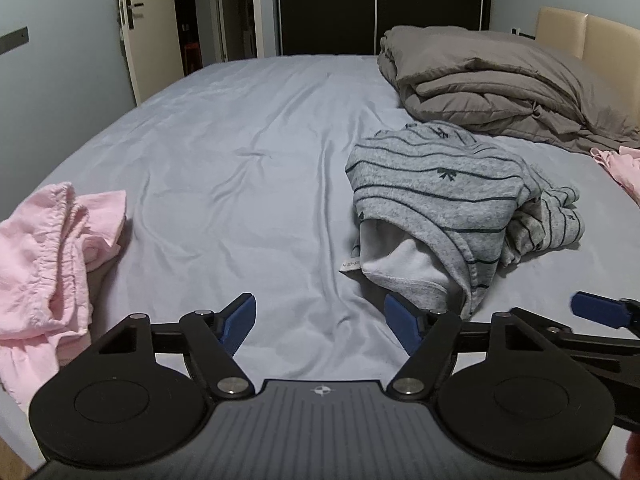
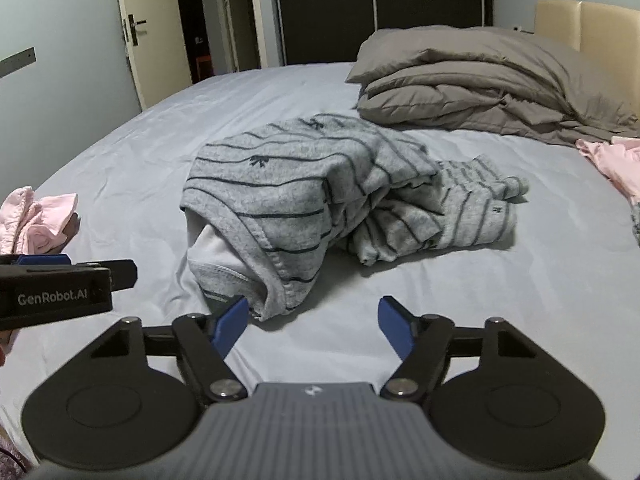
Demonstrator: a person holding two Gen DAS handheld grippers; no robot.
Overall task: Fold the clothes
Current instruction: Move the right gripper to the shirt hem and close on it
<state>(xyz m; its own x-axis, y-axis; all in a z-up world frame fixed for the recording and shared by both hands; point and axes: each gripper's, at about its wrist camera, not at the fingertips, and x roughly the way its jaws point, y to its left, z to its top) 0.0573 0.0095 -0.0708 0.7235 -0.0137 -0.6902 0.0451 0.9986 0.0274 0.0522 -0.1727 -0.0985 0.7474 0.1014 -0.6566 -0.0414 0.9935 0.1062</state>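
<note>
Grey striped sweater (image 2: 304, 196) crumpled on bed (image 2: 440, 300), long axis 9–3; hem at 11 o'clock, touching right tool (image 2: 314, 330). Both tools gape, empty; left tool (image 1: 320, 326) farther.

A bed (image 1: 240, 152) with a pale blue sheet fills both views. A folded grey-brown duvet (image 1: 492, 80) lies near the cream headboard (image 1: 580, 32). Beyond the bed stand a dark wardrobe (image 1: 380, 4) and an open cream door (image 1: 136, 40) with a metal handle.
</note>
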